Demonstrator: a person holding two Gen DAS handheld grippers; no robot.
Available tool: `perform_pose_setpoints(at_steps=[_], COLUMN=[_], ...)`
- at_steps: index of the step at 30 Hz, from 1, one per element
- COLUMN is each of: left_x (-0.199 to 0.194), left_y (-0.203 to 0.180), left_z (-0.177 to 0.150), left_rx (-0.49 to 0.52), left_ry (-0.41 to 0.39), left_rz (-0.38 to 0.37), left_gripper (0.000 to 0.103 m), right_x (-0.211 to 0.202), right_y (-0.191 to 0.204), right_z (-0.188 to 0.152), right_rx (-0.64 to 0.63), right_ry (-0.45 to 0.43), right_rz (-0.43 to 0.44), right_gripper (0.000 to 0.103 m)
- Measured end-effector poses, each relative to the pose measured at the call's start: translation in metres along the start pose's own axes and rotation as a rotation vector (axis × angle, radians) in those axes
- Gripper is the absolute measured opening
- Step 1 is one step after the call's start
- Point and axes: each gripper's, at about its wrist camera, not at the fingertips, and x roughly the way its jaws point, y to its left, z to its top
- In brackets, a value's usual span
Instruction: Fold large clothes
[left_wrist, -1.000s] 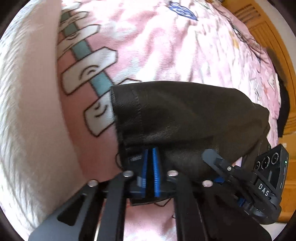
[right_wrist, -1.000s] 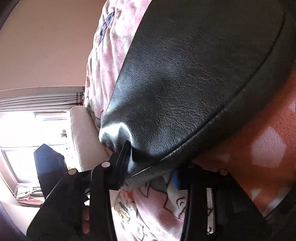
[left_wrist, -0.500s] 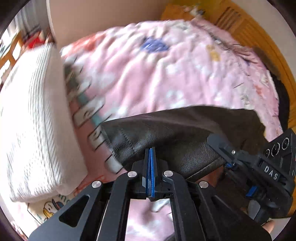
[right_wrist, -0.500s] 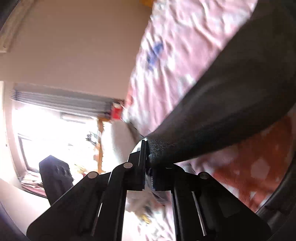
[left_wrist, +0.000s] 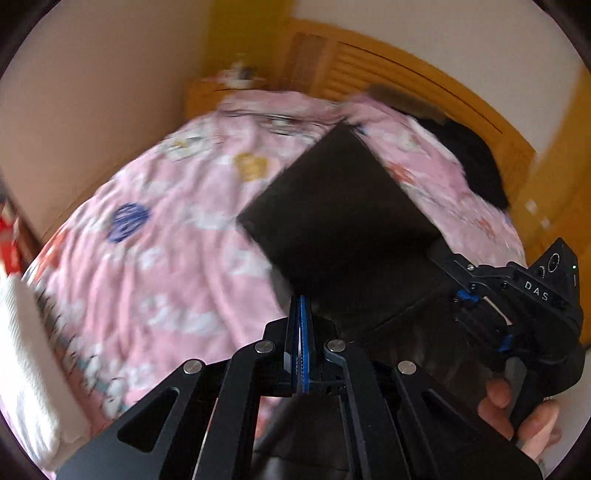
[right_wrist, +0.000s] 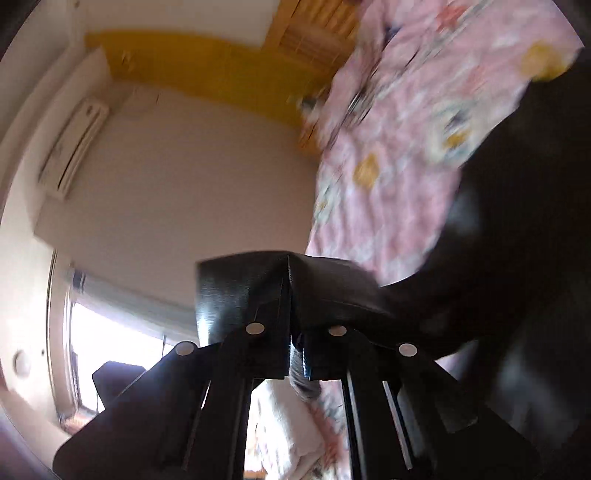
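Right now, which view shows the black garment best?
The left wrist view: the black garment shows as a flat panel lifted above the pink bedspread, with clear edges. The right wrist view shows only a pinched fold at the right gripper and a dark blurred mass filling the right side.
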Motion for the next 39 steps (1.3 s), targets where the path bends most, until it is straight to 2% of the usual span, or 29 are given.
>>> perform_pose_setpoints(at_steps=[4, 6, 8, 12, 14, 15, 17, 19, 21, 22, 23, 26, 27, 30, 31, 32, 33, 35, 36, 37, 39], left_x=[0.035, 0.053, 0.076, 0.128, 0.162, 0.172, 0.197, 0.212, 0.213, 0.213, 0.212, 0.207, 0.206, 0.199, 0.200, 0.202, 0.204, 0.214, 0.219, 0.223, 0.226], left_y=[-0.078, -0.106, -0.134, -0.175, -0.186, -0.187, -0.184, -0.173, -0.164, -0.158, -0.150, -0.128, -0.121, -0.107, -0.105, -0.104, -0.105, -0.105, -0.105, -0.105, -0.103], left_z=[-0.011, -0.020, -0.032, -0.058, -0.070, -0.074, -0.082, -0.086, -0.087, -0.086, -0.085, -0.083, -0.082, -0.083, -0.086, -0.088, -0.090, -0.096, -0.099, -0.102, -0.104], left_rx=[0.116, 0.149, 0.180, 0.271, 0.320, 0.334, 0.347, 0.310, 0.284, 0.269, 0.246, 0.197, 0.184, 0.164, 0.186, 0.205, 0.218, 0.234, 0.238, 0.231, 0.217], left_ry=[0.024, 0.043, 0.068, 0.094, 0.127, 0.137, 0.179, 0.212, 0.210, 0.204, 0.199, 0.196, 0.200, 0.210, 0.218, 0.223, 0.229, 0.245, 0.255, 0.263, 0.271], left_rz=[-0.043, -0.066, -0.095, -0.035, 0.020, 0.041, 0.086, 0.088, 0.084, 0.082, 0.075, 0.080, 0.086, 0.078, 0.082, 0.086, 0.095, 0.104, 0.112, 0.109, 0.108], left_gripper=[0.001, 0.001, 0.001, 0.001, 0.002, 0.002, 0.002, 0.003, 0.005, 0.009, 0.011, 0.013, 0.013, 0.015, 0.017, 0.017, 0.018, 0.018, 0.018, 0.018, 0.018], right_x=[-0.088, -0.125, -0.153, -0.190, -0.192, -0.192, -0.193, -0.196, -0.204, -0.211, -0.219, -0.239, -0.245, -0.254, -0.257, -0.261, -0.270, -0.279, -0.282, -0.288, -0.297], right_y=[-0.058, -0.091, -0.122, -0.198, -0.230, -0.247, -0.271, -0.278, -0.279, -0.278, -0.275, -0.273, -0.265, -0.222, -0.210, -0.209, -0.212, -0.231, -0.234, -0.231, -0.212], right_z=[0.022, 0.023, 0.019, 0.011, 0.006, 0.001, -0.007, -0.010, -0.015, -0.019, -0.024, -0.029, -0.031, -0.029, -0.030, -0.029, -0.032, -0.042, -0.045, -0.049, -0.052], right_rx=[0.072, 0.100, 0.151, 0.298, 0.372, 0.418, 0.476, 0.482, 0.469, 0.470, 0.482, 0.531, 0.511, 0.327, 0.280, 0.280, 0.355, 0.551, 0.597, 0.583, 0.440], right_ry=[-0.132, -0.185, -0.220, -0.263, -0.242, -0.228, -0.192, -0.190, -0.192, -0.197, -0.205, -0.192, -0.192, -0.197, -0.205, -0.226, -0.278, -0.286, -0.285, -0.296, -0.287], right_rz=[-0.067, -0.136, -0.166, -0.296, -0.361, -0.363, -0.365, -0.358, -0.343, -0.308, -0.271, -0.260, -0.277, -0.426, -0.447, -0.416, -0.313, -0.164, -0.173, -0.230, -0.403], right_gripper=[0.004, 0.004, 0.004, 0.006, 0.008, 0.009, 0.020, 0.029, 0.049, 0.062, 0.067, 0.068, 0.068, 0.068, 0.076, 0.095, 0.097, 0.097, 0.097, 0.097, 0.097])
